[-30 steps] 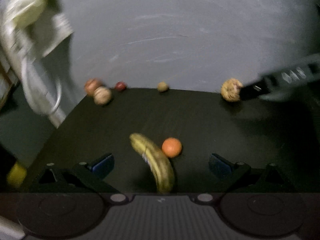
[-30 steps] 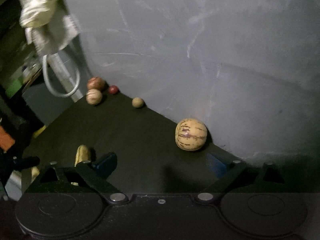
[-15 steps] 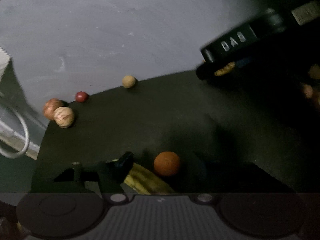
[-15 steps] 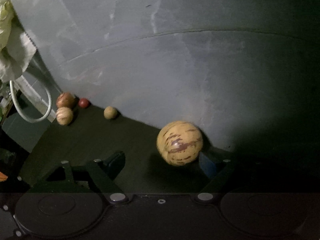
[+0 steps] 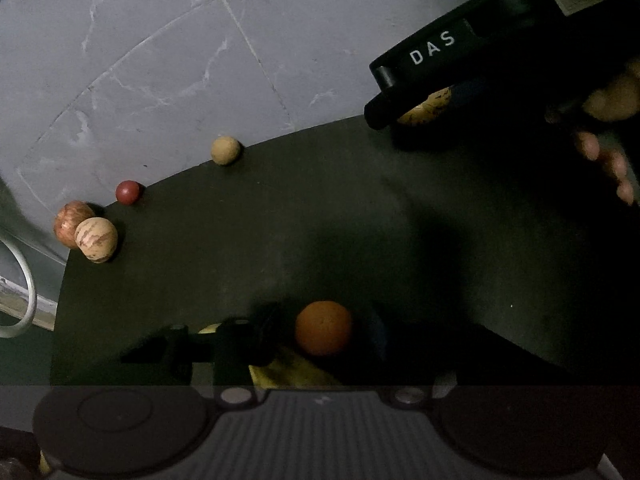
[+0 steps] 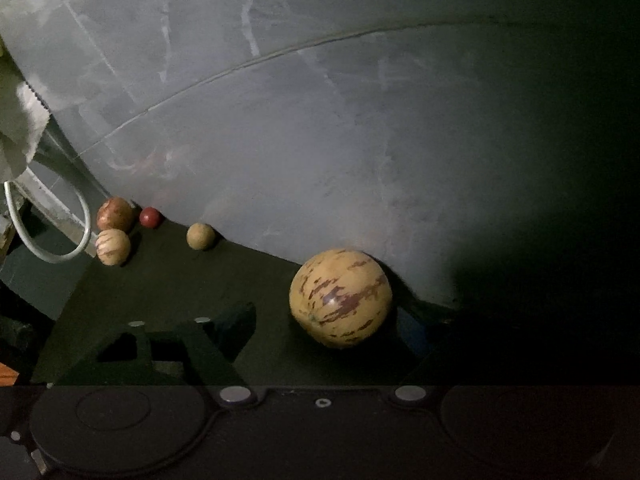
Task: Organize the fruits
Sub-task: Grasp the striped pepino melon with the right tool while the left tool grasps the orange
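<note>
The orange [image 5: 323, 328] sits near the front of the dark table [image 5: 360, 220], right between the fingers of the left gripper [image 5: 320, 330], whose jaws are closing in on it; left pad not quite on the skin, the right one lost in shadow, so no firm grip to call yet. Tucked just under and beside it lies the banana [image 5: 292, 372], its long axis running across the gripper's line, close enough to get nudged. Over on the far edge, the striped melon [image 6: 341, 298] rests against the grey wall [image 6: 360, 140], and the right gripper [image 6: 326, 320] straddles it, jaws closing too: right finger close at its side, left finger [image 6: 236, 322] apart. Each hand has its own fruit dead ahead. Off to the left corner, well clear: an apple [image 5: 72, 223] touching a pale striped fruit [image 5: 97, 239], a small red fruit [image 5: 128, 192], a tan ball [image 5: 226, 150]
</note>
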A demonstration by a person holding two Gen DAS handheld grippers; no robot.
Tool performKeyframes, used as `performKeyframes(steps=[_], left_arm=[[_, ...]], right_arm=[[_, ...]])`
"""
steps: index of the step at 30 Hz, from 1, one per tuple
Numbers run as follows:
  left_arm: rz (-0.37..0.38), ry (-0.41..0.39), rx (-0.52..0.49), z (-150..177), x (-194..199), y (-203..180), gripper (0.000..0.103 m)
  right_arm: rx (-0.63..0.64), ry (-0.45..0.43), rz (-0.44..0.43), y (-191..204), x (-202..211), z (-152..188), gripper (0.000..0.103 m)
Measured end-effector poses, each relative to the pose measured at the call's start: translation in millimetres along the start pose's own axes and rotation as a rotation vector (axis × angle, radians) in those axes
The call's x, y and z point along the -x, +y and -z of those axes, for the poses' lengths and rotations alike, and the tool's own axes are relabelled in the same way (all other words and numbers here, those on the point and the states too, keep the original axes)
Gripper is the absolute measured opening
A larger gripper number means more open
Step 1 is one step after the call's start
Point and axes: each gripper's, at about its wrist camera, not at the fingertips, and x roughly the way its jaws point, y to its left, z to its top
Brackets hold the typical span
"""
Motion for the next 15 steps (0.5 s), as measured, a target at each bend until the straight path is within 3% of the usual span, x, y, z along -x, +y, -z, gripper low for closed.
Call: performKeyframes(steps=[4,11,15], left_arm=[[0.010,0.003,0.024,-1,2,0,0.039],[0.007,0.003,0.090,-1,2,5,0.034],[0.019,0.006,0.190,0,1,12,0.033]], right_arm=[[-0.001,-0.010,0.023,-3,2,-1,0.056],[0.011,-0.005,0.010,-3,4,1,0.055],[0.039,0.014,-0.017,0,9,7,0.055]])
